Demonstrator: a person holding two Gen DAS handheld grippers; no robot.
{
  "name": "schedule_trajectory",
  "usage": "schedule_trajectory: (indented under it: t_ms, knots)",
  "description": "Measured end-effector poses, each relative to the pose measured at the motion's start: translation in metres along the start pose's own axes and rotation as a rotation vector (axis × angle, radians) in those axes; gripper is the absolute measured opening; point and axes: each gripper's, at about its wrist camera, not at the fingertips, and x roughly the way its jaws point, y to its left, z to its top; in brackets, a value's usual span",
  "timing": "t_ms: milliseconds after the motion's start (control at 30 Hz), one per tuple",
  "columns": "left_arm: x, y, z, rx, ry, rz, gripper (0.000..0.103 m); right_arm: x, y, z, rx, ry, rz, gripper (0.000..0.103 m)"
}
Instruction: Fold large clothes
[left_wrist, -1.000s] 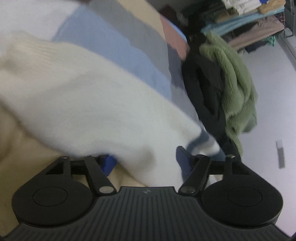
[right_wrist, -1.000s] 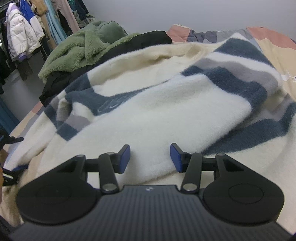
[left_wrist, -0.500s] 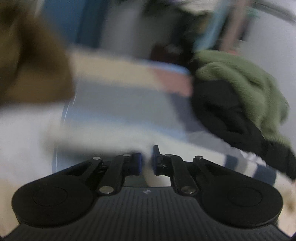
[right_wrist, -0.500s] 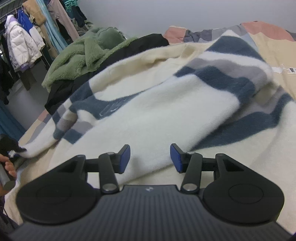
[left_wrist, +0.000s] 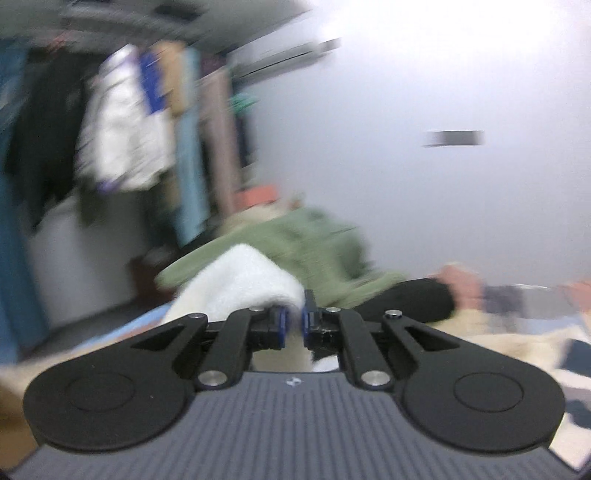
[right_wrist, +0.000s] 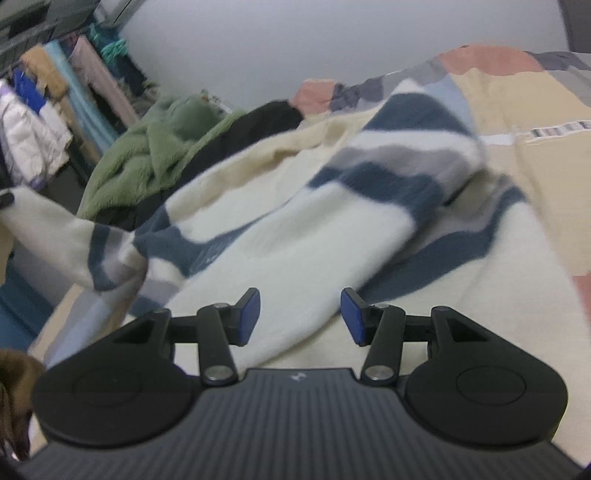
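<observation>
With the left gripper (left_wrist: 293, 325) clamped on the sweater sleeve (left_wrist: 243, 284) and the right gripper (right_wrist: 300, 314) released, we draw the sleeve inward, taut.

one striped fleece sweater (right_wrist: 295, 229), one green fleece garment (right_wrist: 155, 147), one black garment (right_wrist: 258, 118), two grippers

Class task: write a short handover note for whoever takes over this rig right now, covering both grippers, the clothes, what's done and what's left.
Left gripper: shut on the cream sleeve end of the striped sweater, held up off the bed.
Right gripper: open, just above the sweater's cream body, holding nothing.
Green fleece and black garment lie piled behind.
Done: sleeve picked up. Left: lay it across the body and finish the fold.
</observation>
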Motion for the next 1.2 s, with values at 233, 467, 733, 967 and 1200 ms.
schedule_trajectory:
  t_ms: [233, 467, 733, 967, 1200]
  knots:
    - [-0.021, -0.129, -0.004, 0.161, -0.059, -0.330, 0.009, -0.032, -0.030, 0.015, 0.109, -0.089, -0.022, 0.053]
    - [-0.017, -0.216, -0.073, 0.207, 0.094, -0.604, 0.010, -0.041, -0.066, 0.024, 0.242, -0.124, -0.063, 0.053]
    - [0.000, -0.244, -0.165, 0.206, 0.335, -0.723, 0.010, -0.030, -0.089, 0.027, 0.299, -0.130, -0.066, 0.053]
    - [0.020, -0.220, -0.162, 0.084, 0.477, -0.782, 0.048, -0.017, -0.098, 0.031, 0.294, -0.135, -0.038, 0.053]
    - [-0.002, -0.162, -0.151, -0.030, 0.569, -0.766, 0.067, -0.014, -0.088, 0.028, 0.260, -0.118, -0.021, 0.053]
